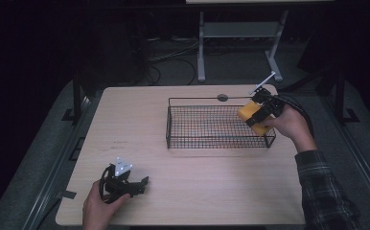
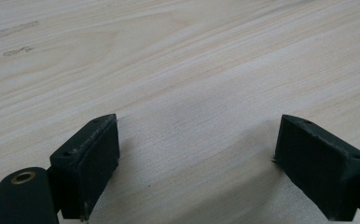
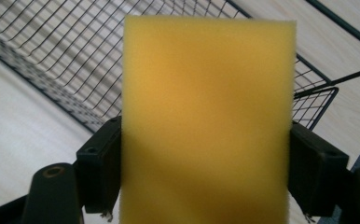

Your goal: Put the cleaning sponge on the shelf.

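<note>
Gripped between the right gripper's (image 3: 206, 175) jaws, a yellow rectangular foam sponge (image 3: 208, 121) is carried at the black wire mesh basket's (image 1: 212, 139) right end, not yet released; the left gripper (image 2: 197, 161) is rested open and empty on the pale wooden table (image 2: 178, 70).

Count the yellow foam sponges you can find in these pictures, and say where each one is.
1. The yellow rectangular foam sponge is clamped between the jaws of the right gripper, over the right end of the black wire-mesh basket. The basket's mesh floor looks bare, though another could be hidden behind the hand.
</note>
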A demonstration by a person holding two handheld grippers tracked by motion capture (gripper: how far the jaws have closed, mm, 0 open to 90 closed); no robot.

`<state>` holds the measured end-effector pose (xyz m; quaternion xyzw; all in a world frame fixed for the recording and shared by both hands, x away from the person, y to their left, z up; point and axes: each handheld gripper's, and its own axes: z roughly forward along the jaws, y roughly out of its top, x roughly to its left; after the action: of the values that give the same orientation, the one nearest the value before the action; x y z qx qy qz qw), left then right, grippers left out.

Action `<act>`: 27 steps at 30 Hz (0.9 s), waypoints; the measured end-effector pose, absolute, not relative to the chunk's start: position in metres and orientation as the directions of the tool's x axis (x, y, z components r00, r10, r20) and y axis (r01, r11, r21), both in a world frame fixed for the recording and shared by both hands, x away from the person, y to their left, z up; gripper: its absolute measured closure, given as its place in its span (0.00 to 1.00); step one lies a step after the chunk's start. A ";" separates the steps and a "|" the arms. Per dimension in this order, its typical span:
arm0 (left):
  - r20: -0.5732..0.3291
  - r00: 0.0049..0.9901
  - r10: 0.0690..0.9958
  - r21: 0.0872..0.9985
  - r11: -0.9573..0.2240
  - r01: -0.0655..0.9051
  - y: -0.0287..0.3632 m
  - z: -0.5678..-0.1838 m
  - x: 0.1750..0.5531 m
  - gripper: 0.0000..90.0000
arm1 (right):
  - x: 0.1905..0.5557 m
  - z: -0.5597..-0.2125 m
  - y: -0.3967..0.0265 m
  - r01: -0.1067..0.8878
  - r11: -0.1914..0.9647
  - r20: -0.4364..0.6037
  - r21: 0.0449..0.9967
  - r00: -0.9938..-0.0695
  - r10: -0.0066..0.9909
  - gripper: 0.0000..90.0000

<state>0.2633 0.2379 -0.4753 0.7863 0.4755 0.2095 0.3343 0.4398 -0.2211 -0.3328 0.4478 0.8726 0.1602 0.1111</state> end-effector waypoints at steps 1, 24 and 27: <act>0.011 0.460 0.888 0.725 -0.324 0.608 0.238 -0.475 0.263 0.14 | 0.443 -0.334 -0.221 0.748 0.545 -0.048 0.379 -0.572 0.819 0.26; 0.014 0.461 0.887 0.723 -0.327 0.608 0.238 -0.475 0.263 0.14 | 0.478 -0.377 -0.222 0.799 0.484 -0.017 0.357 -0.513 0.858 0.25; 0.014 0.461 0.887 0.723 -0.327 0.608 0.238 -0.475 0.263 0.14 | 0.479 -0.382 -0.222 0.801 0.490 -0.016 0.343 -0.517 0.856 0.25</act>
<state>0.2630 0.2381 -0.4751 0.7872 0.4749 0.2099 0.3329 0.4789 -0.2217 -0.3822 0.4826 0.8583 0.1480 0.0922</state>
